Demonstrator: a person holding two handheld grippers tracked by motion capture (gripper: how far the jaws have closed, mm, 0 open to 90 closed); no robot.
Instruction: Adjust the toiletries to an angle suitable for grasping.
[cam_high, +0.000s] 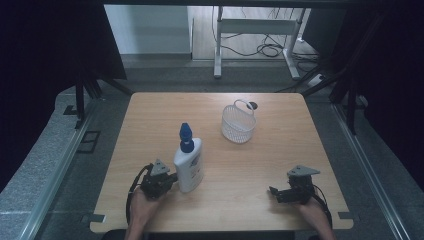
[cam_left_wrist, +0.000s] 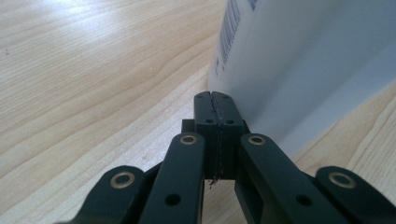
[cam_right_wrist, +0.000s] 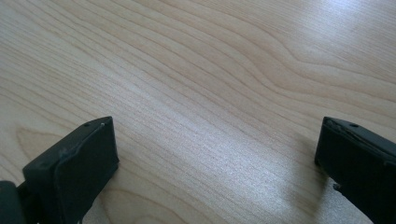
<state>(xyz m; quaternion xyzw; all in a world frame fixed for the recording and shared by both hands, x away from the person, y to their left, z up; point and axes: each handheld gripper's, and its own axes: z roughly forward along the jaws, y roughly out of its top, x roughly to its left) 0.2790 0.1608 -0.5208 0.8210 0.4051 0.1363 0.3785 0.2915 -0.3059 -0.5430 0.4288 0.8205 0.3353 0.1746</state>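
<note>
Near the lower middle of the high view, the white bottle (cam_high: 189, 166) with its blue cap stands upright on the wooden table (cam_high: 150, 115), and the left gripper (cam_high: 172, 178) sits right at its base on the left side. Its jaws are pressed together with nothing between them, so the bottle is not held; judging from that, the work is barely begun, with either a push against the bottle or a proper grasp yet to come. Up and to the right of centre, the white wire basket (cam_high: 238, 123) stands empty and well apart from the bottle (a likely place for it to go, though that is a guess). At the lower right, the right gripper (cam_high: 274, 192) rests low over bare wood, away from both things. From the left gripper view comes what the high view cannot settle: the closed tips of the left gripper (cam_left_wrist: 212, 96) lie at the foot of the bottle (cam_left_wrist: 299, 60), just beside or touching its white wall, where a barcode is printed. From the right gripper view, the right gripper (cam_right_wrist: 217, 140) has its jaws spread wide apart over plain wood grain.
</note>
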